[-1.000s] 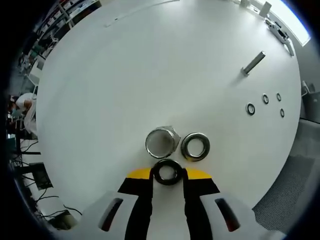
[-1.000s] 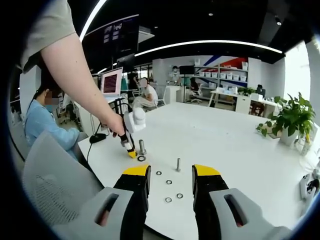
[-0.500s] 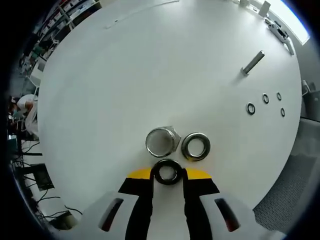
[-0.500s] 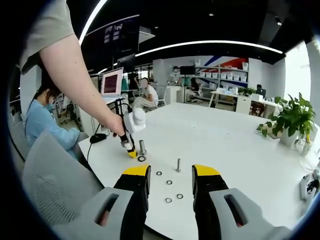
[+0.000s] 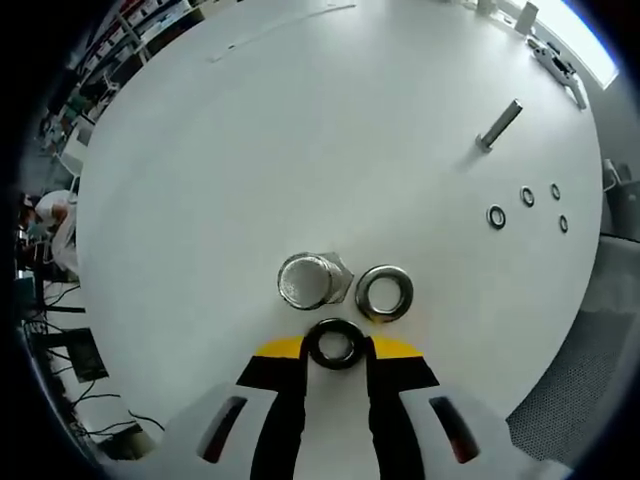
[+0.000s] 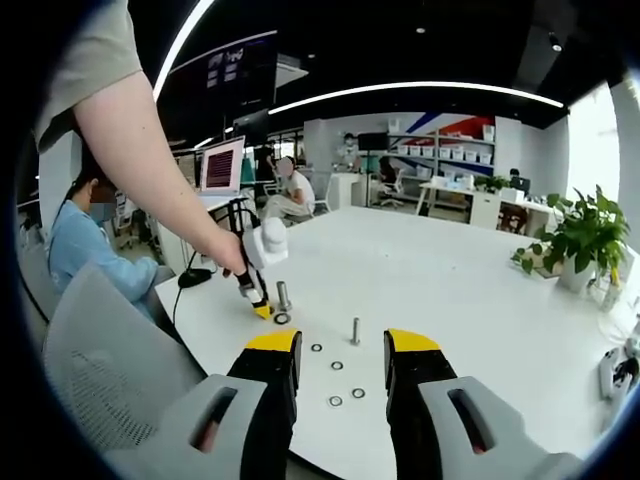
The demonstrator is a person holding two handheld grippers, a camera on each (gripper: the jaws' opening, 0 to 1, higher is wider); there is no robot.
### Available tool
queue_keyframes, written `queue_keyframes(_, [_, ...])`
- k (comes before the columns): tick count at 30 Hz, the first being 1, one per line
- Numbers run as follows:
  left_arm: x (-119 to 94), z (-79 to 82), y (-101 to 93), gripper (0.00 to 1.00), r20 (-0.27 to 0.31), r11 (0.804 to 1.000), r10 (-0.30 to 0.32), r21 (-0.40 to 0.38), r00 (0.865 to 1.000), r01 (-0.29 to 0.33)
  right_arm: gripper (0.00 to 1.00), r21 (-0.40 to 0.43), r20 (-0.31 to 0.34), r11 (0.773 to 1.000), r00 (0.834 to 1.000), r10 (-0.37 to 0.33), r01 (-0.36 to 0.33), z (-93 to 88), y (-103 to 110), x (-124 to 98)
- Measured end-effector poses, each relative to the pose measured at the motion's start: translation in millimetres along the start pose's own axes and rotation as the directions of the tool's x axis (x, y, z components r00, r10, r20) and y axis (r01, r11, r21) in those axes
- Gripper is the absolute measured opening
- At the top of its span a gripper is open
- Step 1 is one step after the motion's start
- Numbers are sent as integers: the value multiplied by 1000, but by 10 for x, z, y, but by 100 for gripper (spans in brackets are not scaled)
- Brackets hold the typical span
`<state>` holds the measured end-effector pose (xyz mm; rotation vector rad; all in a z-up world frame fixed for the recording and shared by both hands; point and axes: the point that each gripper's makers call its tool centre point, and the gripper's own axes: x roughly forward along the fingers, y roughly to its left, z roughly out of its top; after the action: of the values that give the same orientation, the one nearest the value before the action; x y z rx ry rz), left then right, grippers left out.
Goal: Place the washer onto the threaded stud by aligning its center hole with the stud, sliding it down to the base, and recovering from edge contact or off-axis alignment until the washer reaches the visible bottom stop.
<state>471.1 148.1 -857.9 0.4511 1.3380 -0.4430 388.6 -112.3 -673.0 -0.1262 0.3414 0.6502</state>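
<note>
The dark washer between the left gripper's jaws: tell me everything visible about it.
The dark washer is a black ring, matte, rubber-like or blackened metal, with a round centre hole showing white table through it. It sits between the yellow-tipped jaws of the left gripper, clamped at its sides, face toward the camera. It hangs just short of the large threaded stud, seen end-on, and the silver washer lying flat beside that stud; whether it touches either cannot be told.
</note>
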Motion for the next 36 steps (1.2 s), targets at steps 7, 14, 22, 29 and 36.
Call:
queue_keyframes(7, [-38,-5,5,21,18,1000,0,1,1000,0,35,1,0,1000,1000,-3,3,-1,-5,-2])
queue_keyframes(14, [-90,7,3,21,33,1000,-5,-9,999,6,35,1,1,1000,1000,-4,4,1,-8,-2])
queue_keyframes(22, [-142,28,-5,21,52,1000,-5,-8,999,6,35,1,2,1000,1000,-4,4,2,-12,-3])
queue_keyframes(29, [-249,45,15,21,73,1000,-6,-6,997,6,35,-4,-13,1000,1000,-11,11,-24,-24,4])
queue_keyframes(36, [-385,72,5,21,91,1000,0,29,996,-3,35,-5,-8,1000,1000,-11,11,-12,-22,-2])
